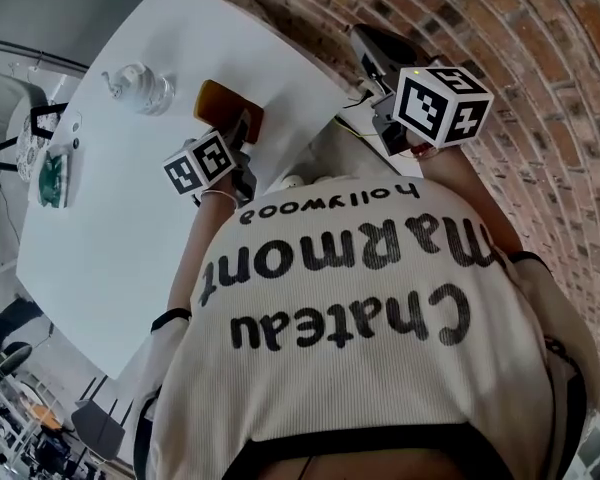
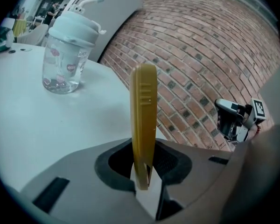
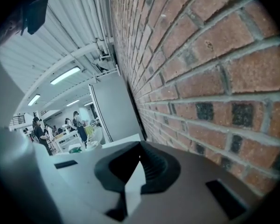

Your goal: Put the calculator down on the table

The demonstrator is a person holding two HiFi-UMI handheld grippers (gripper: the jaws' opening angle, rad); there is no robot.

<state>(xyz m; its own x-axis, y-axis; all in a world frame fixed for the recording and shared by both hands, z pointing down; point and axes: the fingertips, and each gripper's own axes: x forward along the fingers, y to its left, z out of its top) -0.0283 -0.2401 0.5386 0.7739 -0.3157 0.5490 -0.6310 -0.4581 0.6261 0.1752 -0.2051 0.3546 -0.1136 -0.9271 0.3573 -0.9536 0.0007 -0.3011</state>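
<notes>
White table point(image 1: 110, 228), with a clear lidded cup point(image 1: 140, 90) near its far edge. Orange calculator point(image 2: 144, 111) is held edge-up over the table's brick-side edge, not down yet, well apart from the cup. Best move: lower it, tip it flat onto bare table inside the edge, and release only once it rests. Left gripper point(image 2: 142, 174) jaws are narrowly apart, clamped on the calculator's lower end. Right gripper point(image 3: 136, 169) jaws are together and empty.
</notes>
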